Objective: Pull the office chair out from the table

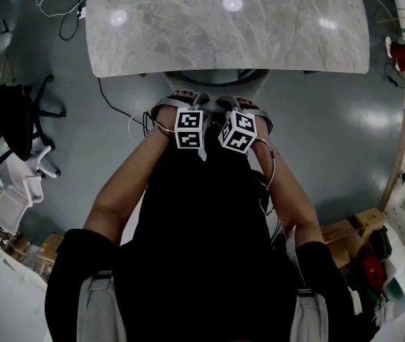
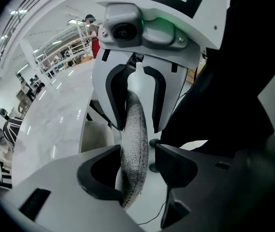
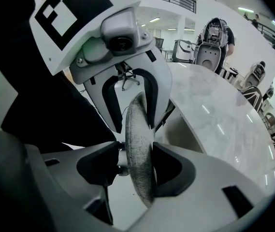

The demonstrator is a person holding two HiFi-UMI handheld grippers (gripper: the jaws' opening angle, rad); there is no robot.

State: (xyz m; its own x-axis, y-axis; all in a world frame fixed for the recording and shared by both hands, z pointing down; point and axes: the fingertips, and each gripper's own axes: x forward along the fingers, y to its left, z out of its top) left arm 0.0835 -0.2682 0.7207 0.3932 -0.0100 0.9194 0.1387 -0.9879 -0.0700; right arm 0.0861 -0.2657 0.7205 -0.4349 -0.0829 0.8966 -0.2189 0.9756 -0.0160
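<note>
The office chair's grey mesh back rim (image 1: 211, 100) curves just below the near edge of the marble table (image 1: 223, 20), its seat tucked under the top. My left gripper (image 1: 184, 100) and right gripper (image 1: 239, 105) sit side by side on that rim, marker cubes facing up. The mesh rim (image 2: 135, 144) runs upright between the jaws of the left gripper (image 2: 136, 167), pressed against the left jaw. The same rim (image 3: 139, 153) stands between the jaws of the right gripper (image 3: 136, 170), against its right jaw. The table (image 3: 214, 110) lies just beyond.
Black and white chairs (image 1: 17, 141) crowd the left side. A black cable (image 1: 120, 111) trails on the grey floor by the table's left corner. Cardboard boxes (image 1: 344, 230) and clutter stand at the right. My own body fills the lower middle of the head view.
</note>
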